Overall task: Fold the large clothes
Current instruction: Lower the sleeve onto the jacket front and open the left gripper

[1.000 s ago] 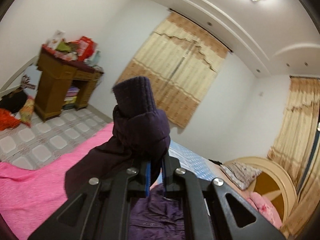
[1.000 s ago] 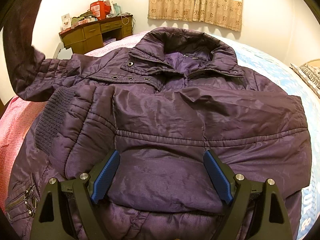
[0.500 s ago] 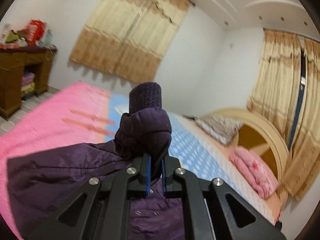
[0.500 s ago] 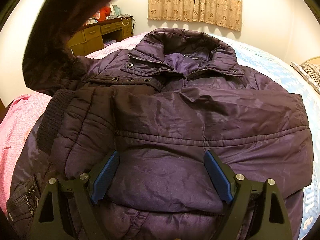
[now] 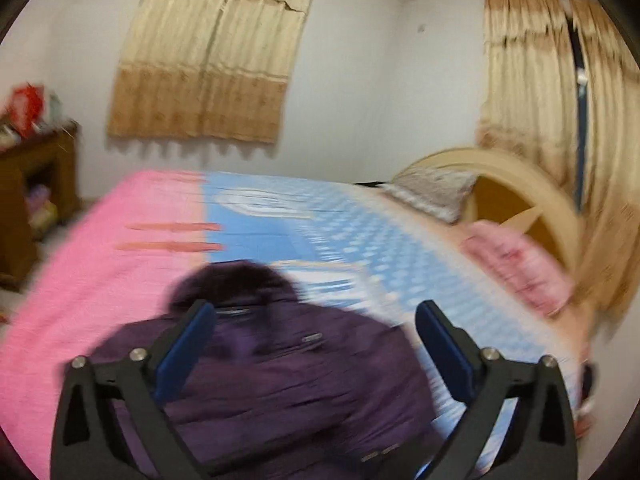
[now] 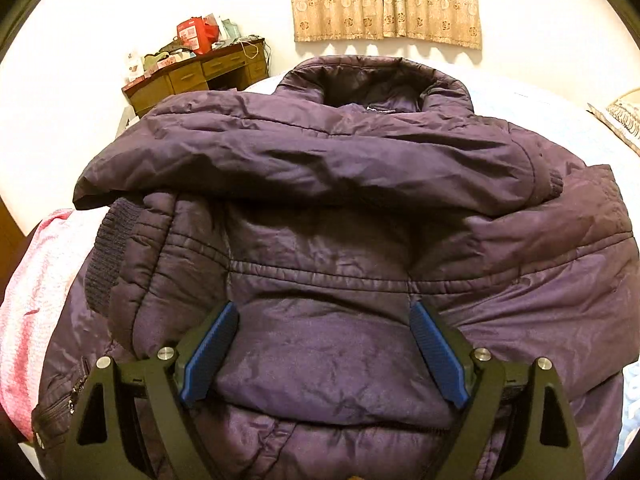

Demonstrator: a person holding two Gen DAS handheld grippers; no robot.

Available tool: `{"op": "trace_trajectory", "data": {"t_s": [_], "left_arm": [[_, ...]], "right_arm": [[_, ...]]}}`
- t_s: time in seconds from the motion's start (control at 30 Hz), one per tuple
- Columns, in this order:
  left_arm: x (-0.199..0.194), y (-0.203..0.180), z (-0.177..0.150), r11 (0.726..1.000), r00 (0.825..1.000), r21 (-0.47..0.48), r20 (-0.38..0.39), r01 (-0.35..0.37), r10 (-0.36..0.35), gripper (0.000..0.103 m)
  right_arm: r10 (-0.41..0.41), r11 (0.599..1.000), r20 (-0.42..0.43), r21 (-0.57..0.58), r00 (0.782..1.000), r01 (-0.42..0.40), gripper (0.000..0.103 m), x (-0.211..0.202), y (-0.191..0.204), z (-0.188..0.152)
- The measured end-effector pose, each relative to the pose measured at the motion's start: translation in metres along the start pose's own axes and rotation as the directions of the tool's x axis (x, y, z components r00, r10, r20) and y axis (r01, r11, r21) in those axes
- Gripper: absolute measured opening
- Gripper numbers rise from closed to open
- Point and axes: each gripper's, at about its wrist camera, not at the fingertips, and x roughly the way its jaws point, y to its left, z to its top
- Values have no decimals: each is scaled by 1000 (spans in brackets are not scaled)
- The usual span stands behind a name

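At the bottom of the right wrist view, the right gripper (image 6: 324,350) presses down on a purple padded jacket (image 6: 340,272), its blue pads spread wide and sunk into the quilted fabric on either side of a puffed panel, pinching nothing. The jacket fills most of that frame, lying front-up on the bed (image 6: 44,280). One sleeve lies folded across the chest, its knitted cuff (image 6: 108,256) at the left edge; a second sleeve (image 6: 304,160) is draped over it higher up, its cuff at the right. The collar stands open at the top centre. In the blurred left wrist view, the left gripper (image 5: 316,344) at the bottom has just sprung its jaws fully apart, with nothing between them (the jacket lies below and beyond). So both sleeves appear folded in; folding the body over itself seems still to come. Beyond are pink and blue bedding, a wooden desk (image 6: 200,76) at upper left, and curtains (image 6: 384,4).
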Motion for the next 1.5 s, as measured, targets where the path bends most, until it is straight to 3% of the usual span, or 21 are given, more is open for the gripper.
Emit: {"op": "trace_trajectory", "data": {"t_s": [0.03, 0.1, 0.2, 0.27, 0.37, 0.43, 0.47, 0.5, 0.6, 0.73, 0.8, 0.83, 0.93, 1.0, 1.1, 1.17, 1.23, 1.3, 1.37, 1.43, 1.5], "left_arm": [[-7, 10, -9, 999, 999, 16, -2, -37, 37, 103], [-12, 39, -28, 982, 982, 37, -32, -187, 188, 103], [-9, 97, -60, 922, 916, -5, -112, -387, 384, 103], [-7, 132, -82, 896, 890, -79, -184, -437, 418, 103], [-5, 158, -108, 886, 881, -160, -277, -435, 383, 103], [2, 159, -122, 882, 862, -150, -337, -447, 379, 103], [11, 158, -130, 882, 835, -110, -392, -459, 385, 103], [16, 155, -134, 884, 824, -90, -416, -459, 385, 103], [12, 148, -138, 887, 837, -111, -399, -449, 374, 103], [-1, 134, -124, 889, 855, -115, -351, -444, 381, 103], [-25, 128, -109, 893, 885, -142, -266, -427, 381, 103], [-38, 125, -99, 890, 894, -156, -216, -428, 392, 103], [-37, 129, -87, 873, 880, -159, -212, -461, 426, 103], [-26, 129, -84, 872, 871, -144, -242, -469, 428, 103], [12, 132, -100, 861, 821, -69, -348, -504, 453, 103], [20, 128, -111, 862, 819, -62, -351, -504, 453, 103], [30, 122, -120, 840, 784, 9, -355, -542, 509, 103], [26, 129, -126, 848, 793, -30, -372, -530, 482, 103], [15, 135, -120, 854, 812, -91, -376, -512, 447, 103], [1, 135, -112, 842, 815, -107, -340, -529, 469, 103], [-17, 134, -99, 839, 838, -146, -260, -525, 479, 103]], "right_arm": [[4, 1000, 2, 2, 1000, -4, 89, 0, 0, 1], [14, 1000, 9, 8, 1000, -14, 89, 1, 2, 4], [34, 999, 24, 24, 999, -34, 89, 0, -5, 2], [58, 997, 51, 48, 997, -60, 89, -9, -12, 1], [145, 971, 90, 181, 985, -160, 89, -33, -31, 12], [114, 958, 139, 248, 984, -146, 89, -53, -47, 27], [86, 955, 162, 268, 983, -128, 89, -60, -55, 36], [53, 952, 182, 288, 982, -105, 89, -66, -64, 45], [-71, 940, 101, 340, 992, 33, 89, -45, -97, 82], [-66, 940, -90, 329, 994, 92, 86, 23, -120, 98], [-94, 950, -95, 291, 991, 118, 71, 40, -118, 100], [-95, 955, -92, 274, 991, 117, 52, 41, -117, 100], [-104, 965, -43, 238, 994, 111, 34, 31, -110, 99], [-139, 967, 29, 219, 990, 130, 33, 17, -106, 103], [-184, 962, 60, 216, 981, 167, 33, 12, -110, 109], [-188, 959, 12, 219, 982, 181, 34, 22, -121, 94], [-122, 969, -113, 201, 986, 143, 36, 46, -128, 80], [-114, 975, -68, 186, 991, 125, 41, 44, -128, 74], [-138, 968, -60, 205, 989, 147, 58, 35, -131, 72], [-185, 958, -29, 219, 982, 187, 62, 20, -131, 73], [-237, 948, 31, 226, 971, 224, 63, 3, -124, 78]]}}
